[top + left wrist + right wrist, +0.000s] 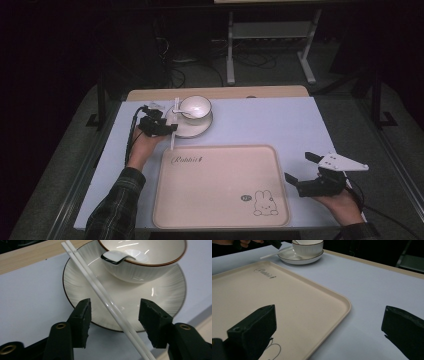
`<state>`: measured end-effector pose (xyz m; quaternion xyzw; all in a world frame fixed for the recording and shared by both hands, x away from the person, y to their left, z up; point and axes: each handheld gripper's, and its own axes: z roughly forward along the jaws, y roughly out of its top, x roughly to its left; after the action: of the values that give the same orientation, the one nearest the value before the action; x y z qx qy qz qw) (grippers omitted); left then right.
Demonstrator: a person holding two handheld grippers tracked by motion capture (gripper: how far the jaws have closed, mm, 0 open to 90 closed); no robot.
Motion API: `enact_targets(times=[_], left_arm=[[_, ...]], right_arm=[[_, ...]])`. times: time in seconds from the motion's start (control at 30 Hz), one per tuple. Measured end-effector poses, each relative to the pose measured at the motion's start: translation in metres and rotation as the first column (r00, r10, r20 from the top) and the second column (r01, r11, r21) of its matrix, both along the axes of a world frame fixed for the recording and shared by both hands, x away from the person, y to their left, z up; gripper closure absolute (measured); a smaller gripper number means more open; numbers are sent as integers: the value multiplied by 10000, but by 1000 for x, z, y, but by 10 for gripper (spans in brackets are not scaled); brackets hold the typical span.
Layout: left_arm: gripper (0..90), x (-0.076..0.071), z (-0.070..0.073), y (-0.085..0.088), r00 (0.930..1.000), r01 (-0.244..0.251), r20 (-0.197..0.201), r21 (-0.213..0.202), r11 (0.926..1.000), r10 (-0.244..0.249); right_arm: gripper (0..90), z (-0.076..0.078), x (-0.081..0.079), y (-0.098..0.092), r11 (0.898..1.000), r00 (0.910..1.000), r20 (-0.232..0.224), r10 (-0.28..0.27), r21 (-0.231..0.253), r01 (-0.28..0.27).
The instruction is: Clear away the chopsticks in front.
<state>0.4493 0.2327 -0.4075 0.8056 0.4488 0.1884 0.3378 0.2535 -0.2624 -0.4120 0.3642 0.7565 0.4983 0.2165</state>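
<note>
A pair of white chopsticks (105, 298) lies slanted across the left rim of a white ribbed plate (150, 297). On the plate stands a white bowl (140, 270) with a brown rim and a white spoon (115, 258) in it. My left gripper (115, 303) straddles the chopsticks with a jaw on each side; both pads stand clear of them, so it is open. From the high view, the left gripper (170, 128) sits at the plate's (192, 129) left edge. My right gripper (300, 166) stands open by the tray's right edge, holding nothing.
A beige tray (220, 185) with a rabbit print lies bare at the front middle of the pale blue table cover (280, 125). In the right gripper view, the tray's corner (337, 300) lies between the jaws. Table legs and cables stand in the dark beyond the far edge.
</note>
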Motion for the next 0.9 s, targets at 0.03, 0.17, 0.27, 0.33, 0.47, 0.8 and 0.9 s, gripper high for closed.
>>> enact_targets(times=[0.03, 0.17, 0.27, 0.33, 0.47, 0.8, 0.9], left_arm=[[451, 3, -2, -1, 10000, -9, -55, 23, 10000, 9], [502, 11, -8, -7, 9996, -218, -191, 103, 9997, 220], [545, 17, -11, -11, 9987, -417, -289, 182, 9990, 422], [572, 19, -11, -14, 9978, -587, -286, 331, 9977, 597], [605, 23, -13, -16, 9971, -683, -303, 500, 9964, 698], [701, 33, -21, -12, 9911, -1260, -395, 224, 9918, 1268], [724, 36, -23, -10, 9904, -1341, -319, 148, 9909, 1345]], right_arm=[[0, 0, 0, 0, 10000, 10000, -7, -1, 6, 1], [0, 0, 0, -1, 10000, 10000, -3, -5, 55, 5], [0, 0, 0, -2, 10000, 10000, -36, -29, 90, 29], [0, 0, 0, -3, 9999, 10000, -36, -32, 115, 33], [0, 0, 0, -3, 9999, 9999, -81, -59, 158, 60], [0, -1, 1, -5, 9996, 9999, -134, -76, 272, 80], [0, -1, 1, -6, 9994, 9999, -137, -87, 346, 91]])
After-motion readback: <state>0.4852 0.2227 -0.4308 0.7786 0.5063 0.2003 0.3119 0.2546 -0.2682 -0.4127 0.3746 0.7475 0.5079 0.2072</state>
